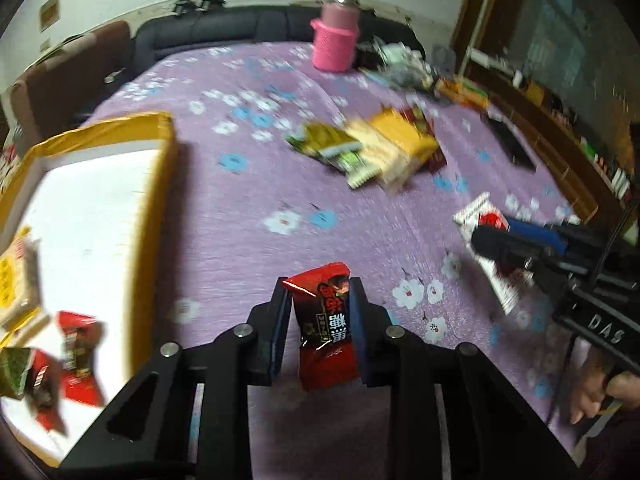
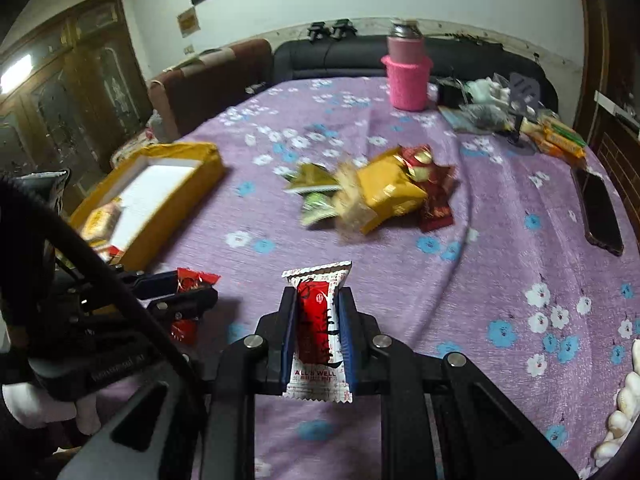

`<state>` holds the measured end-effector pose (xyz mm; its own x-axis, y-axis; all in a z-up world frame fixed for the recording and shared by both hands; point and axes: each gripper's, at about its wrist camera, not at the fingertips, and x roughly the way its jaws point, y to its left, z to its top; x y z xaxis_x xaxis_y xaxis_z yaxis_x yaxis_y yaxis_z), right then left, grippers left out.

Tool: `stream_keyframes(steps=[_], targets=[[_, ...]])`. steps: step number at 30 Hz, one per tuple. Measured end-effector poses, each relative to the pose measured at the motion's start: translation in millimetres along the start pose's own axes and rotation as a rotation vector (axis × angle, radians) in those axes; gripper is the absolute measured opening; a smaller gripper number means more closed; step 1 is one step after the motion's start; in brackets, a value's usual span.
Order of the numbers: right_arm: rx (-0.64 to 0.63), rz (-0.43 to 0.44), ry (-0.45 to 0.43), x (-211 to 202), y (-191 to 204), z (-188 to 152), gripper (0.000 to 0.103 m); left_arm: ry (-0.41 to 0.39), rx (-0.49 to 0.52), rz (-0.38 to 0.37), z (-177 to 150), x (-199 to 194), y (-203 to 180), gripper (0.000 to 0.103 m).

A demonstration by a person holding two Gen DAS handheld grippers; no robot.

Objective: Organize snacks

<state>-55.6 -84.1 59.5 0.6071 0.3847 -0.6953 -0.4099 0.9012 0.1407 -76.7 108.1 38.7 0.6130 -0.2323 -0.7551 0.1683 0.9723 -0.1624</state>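
My left gripper [image 1: 319,300] has its jaws pinching a dark red snack packet [image 1: 326,328], which stands upright between the blue pads at the lower middle of the left wrist frame, above the purple flowered tabletop [image 1: 248,184]. My right gripper [image 2: 318,312] has its jaws clamped on a white and red snack packet [image 2: 318,332] printed "ALL'S WELL", also upright, at the lower middle of the right wrist frame.

In the left wrist frame the right gripper shows at the right edge, with its white and red packet sticking out near the middle right. In the right wrist frame the left gripper shows at the lower left, its red packet poking out between the jaws.

A yellow box [image 1: 160,168] with a white floor sits at the left of the left wrist frame. Inside it, at the lower left, lie several packets [image 1: 76,352]: red ones, a green one and a pale yellow one, all blurred.

A pile of loose snacks [image 2: 372,192], green, yellow, beige and dark red, lies on the cloth at the middle of the right wrist frame, well apart from the box. A pink cup [image 2: 408,76] stands at the upper middle near the far edge, and a dark phone [image 2: 600,208] lies at the right.
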Motion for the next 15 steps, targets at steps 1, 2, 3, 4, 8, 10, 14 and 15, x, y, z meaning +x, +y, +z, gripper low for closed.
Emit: stream_keyframes(steps=[1,2,3,4,8,10,14,15], targets=[[-0.004,0.008,-0.003,-1,4,1,0.018,-0.014,-0.022,-0.008,2,-7,7,0.03],[-0.012,0.03,-0.007,-2,13,4,0.018,-0.03,-0.047,-0.015,3,-15,15,0.03],[-0.017,0.046,-0.008,-2,19,7,0.018,-0.053,-0.083,-0.022,5,-27,28,0.03],[-0.024,0.061,-0.008,-2,26,9,0.018,-0.07,-0.106,-0.024,6,-35,37,0.03],[-0.065,0.137,-0.001,4,65,25,0.018,-0.133,-0.188,0.017,11,-65,84,0.03],[-0.09,0.191,0.003,11,91,36,0.018,-0.145,-0.237,0.051,13,-74,112,0.03],[-0.12,0.264,0.032,36,134,52,0.018,-0.131,-0.311,0.096,13,-74,157,0.03],[-0.121,0.278,0.044,43,142,54,0.018,-0.122,-0.328,0.105,13,-72,169,0.03]])
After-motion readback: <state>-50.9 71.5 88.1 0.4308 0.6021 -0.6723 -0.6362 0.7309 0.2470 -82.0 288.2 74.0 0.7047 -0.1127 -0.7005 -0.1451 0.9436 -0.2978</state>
